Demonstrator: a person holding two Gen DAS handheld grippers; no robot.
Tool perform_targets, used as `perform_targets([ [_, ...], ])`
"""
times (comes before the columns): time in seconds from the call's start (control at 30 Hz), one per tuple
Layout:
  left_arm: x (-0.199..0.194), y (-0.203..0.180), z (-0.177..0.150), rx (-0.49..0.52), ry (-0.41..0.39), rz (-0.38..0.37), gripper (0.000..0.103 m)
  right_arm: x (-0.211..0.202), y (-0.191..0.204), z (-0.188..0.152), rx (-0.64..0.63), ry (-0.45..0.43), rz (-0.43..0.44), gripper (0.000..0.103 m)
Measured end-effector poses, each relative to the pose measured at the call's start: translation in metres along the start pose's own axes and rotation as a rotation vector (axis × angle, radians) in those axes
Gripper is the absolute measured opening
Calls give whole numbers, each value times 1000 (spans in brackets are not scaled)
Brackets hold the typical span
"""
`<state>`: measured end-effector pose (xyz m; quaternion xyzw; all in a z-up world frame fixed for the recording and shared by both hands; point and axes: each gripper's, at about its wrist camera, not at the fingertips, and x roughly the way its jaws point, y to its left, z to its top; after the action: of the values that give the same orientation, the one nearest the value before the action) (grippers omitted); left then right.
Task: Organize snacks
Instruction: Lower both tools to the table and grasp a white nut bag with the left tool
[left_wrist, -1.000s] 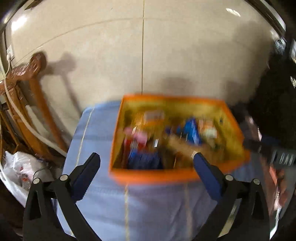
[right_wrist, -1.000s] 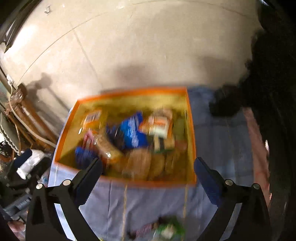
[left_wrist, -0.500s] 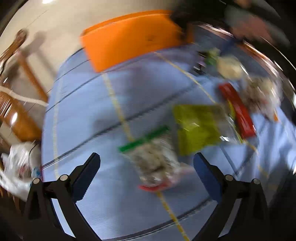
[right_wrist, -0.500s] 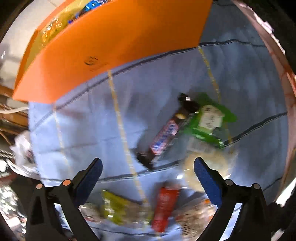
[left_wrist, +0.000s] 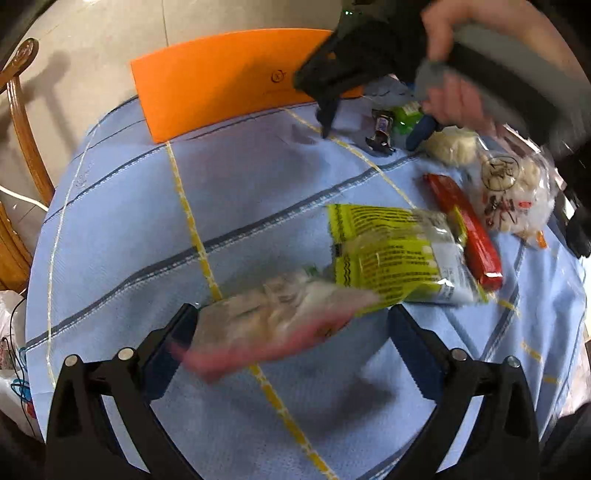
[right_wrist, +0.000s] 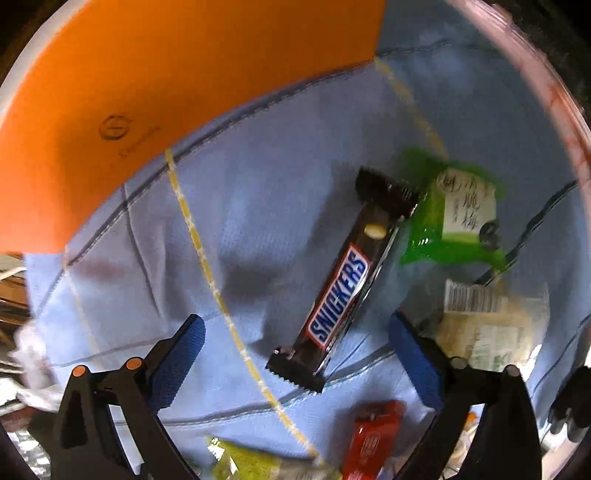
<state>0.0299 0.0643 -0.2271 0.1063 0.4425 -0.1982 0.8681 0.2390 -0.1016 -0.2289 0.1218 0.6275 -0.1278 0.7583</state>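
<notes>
Snacks lie scattered on the pale blue cloth with its yellow and grey stripes: a brown Snickers bar lies slantwise, a bright green packet just beside its top end, a flat red bar alongside a yellow-green printed packet, and a clear bag of pale round pieces beyond. The left gripper hangs wide, a blurred clear packet with a pink edge between its blue pads; whether they press on it I cannot tell. The right gripper straddles the Snickers' lower end, jaws closing but not yet touching it. The orange box stands at the cloth's far edge. A second ago both cameras looked into that box; now they point down at the loose snacks, and half a second ago the Snickers sat farther from the right pads.
</notes>
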Motion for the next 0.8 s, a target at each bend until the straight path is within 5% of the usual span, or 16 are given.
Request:
perform_targets([
  [0.07,0,1,1,-13,-2,4,95,-7,7,-13,-23,-68,-34,69],
  [0.1,-1,2,0,-27,-11,10,87,-13,9,-19,-27,-99,-34,42],
  [0.13,-6,5,1,-50,-32,22,62,-17,8,-24,-25,-124,-34,24],
  [0.2,-7,11,4,-108,-34,2,58,-21,-1,-37,-3,-145,25,18],
  [0.5,-43,31,5,-245,-52,-49,55,-41,-13,-81,-68,-213,49,17],
  [0.63,-65,27,14,-241,-64,-14,55,-64,-25,-91,-70,-240,104,17],
  [0.8,-79,21,56,-179,-118,142,55,-105,-38,-76,-110,-327,148,17],
])
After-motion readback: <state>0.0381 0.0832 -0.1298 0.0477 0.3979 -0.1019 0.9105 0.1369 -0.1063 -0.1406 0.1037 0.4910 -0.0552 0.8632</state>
